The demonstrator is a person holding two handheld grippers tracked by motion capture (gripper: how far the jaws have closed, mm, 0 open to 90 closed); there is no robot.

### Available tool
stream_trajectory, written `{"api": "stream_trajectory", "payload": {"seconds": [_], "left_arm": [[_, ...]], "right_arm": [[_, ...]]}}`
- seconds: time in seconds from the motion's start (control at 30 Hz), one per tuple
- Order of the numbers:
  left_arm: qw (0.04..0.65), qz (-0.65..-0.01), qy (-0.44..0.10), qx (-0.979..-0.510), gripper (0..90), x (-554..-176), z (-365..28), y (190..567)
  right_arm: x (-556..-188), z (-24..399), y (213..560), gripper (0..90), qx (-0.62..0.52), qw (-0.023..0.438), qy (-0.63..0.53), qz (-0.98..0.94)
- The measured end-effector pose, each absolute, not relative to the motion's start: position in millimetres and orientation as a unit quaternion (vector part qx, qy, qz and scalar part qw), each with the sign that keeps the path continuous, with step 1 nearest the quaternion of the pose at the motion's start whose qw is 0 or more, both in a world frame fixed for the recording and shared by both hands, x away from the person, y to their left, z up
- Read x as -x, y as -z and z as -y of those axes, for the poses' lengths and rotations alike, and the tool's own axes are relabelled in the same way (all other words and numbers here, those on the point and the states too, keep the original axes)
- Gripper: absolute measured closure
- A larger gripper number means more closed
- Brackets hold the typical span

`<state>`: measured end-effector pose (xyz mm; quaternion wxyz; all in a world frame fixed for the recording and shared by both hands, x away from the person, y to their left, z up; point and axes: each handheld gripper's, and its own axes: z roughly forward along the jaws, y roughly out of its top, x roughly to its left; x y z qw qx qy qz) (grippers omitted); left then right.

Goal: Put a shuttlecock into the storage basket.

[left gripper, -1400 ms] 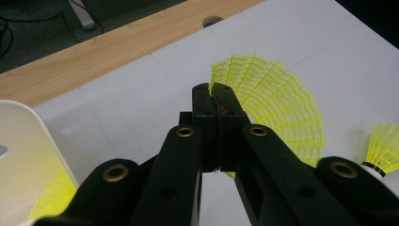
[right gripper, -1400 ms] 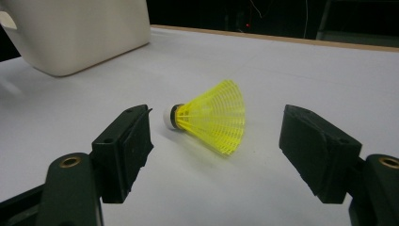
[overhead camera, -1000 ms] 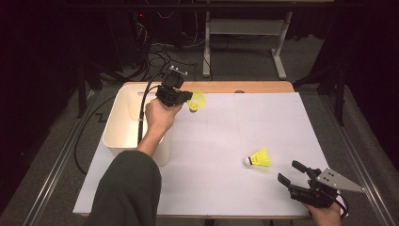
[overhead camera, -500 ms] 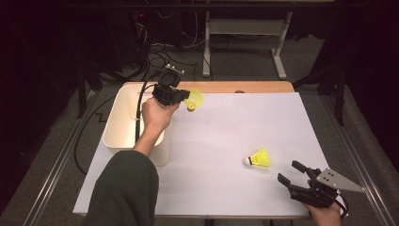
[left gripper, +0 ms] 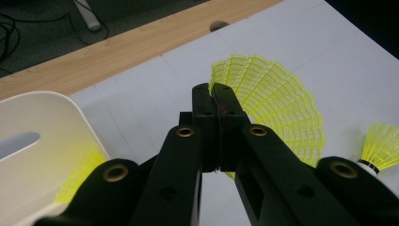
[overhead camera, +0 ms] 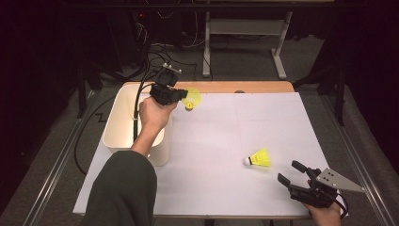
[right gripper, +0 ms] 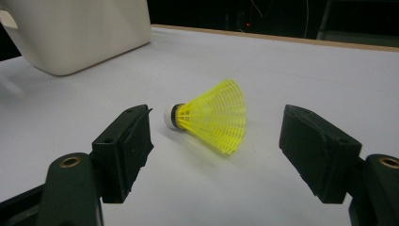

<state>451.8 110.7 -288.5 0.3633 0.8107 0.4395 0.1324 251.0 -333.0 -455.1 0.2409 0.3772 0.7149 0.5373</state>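
Note:
My left gripper hovers over the far left of the white sheet, just right of the cream bin. It is shut on the mesh skirt of a yellow shuttlecock. A second yellow shuttlecock lies on its side near the front right, white cork pointing left. My right gripper rests low behind it, open, jaws wide and apart from it. The left gripper view also catches that shuttlecock at its right edge.
The bin holds something yellow and meshed against its inner wall. A wooden table edge runs along the back of the white sheet. Cables and a desk frame lie on the floor beyond.
My left hand has shifted slightly left with the shuttlecock held in its jaws. The right gripper and the lying shuttlecock have stayed put.

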Motion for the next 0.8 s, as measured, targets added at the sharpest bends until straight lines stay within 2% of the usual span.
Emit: {"api": "stream_trajectory", "payload": {"seconds": [0.8], "left_arm": [[0.369,-0.453,-0.138,-0.800,89.7,-451,-130,278]], "right_arm": [[-251,333,455,26.3,-0.379,0.241,-0.536,-0.715]]}}
